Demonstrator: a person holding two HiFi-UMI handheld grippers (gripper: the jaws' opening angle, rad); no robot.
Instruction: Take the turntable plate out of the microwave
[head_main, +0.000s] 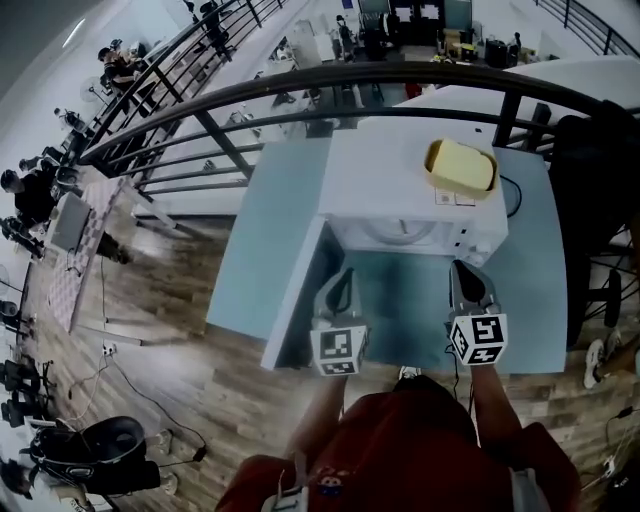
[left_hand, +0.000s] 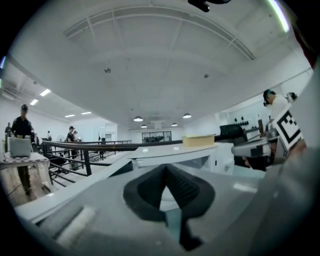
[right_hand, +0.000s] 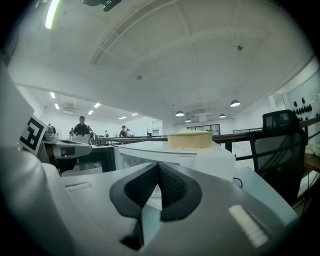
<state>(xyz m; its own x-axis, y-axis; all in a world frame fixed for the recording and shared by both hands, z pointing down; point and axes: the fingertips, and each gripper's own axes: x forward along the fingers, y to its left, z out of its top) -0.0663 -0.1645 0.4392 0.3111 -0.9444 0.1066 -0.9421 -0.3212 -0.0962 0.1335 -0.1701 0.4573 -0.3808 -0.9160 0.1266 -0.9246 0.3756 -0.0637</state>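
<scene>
Microwave (head_main: 395, 175) position: on a light blue table (head_main: 270, 230), white housing, door (head_main: 295, 290) swung open toward the left of the head view. Turntable plate (head_main: 400, 233) location: inside the open cavity, lying flat, visible as a pale round disc just behind the front edge. A yellow container (head_main: 460, 166) sits on top of the microwave, toward its right side.

Head view: the 2 grippers are held side by side in front of the open cavity and point toward it. Neither touches the plate. The left gripper (head_main: 344, 280) is just beside the open door. The right gripper (head_main: 462, 272) is near the right end of the microwave front. A marker cube (head_main: 337, 350) sits at the rear of the left gripper, and a 2nd one at the rear of the right.

Left gripper view: its jaws are together, tips meeting, with nothing between them. This view adds a dark railing (left_hand: 75, 147) and a standing person (left_hand: 22, 125) at far left, plus the right gripper at the right edge.

Right gripper view: its jaws are likewise closed on nothing. This view adds a black office chair (right_hand: 277, 145) at right and the left gripper at left.

Both gripper views show the container on the microwave. The plate cannot be made out in either; only the head view shows it.
</scene>
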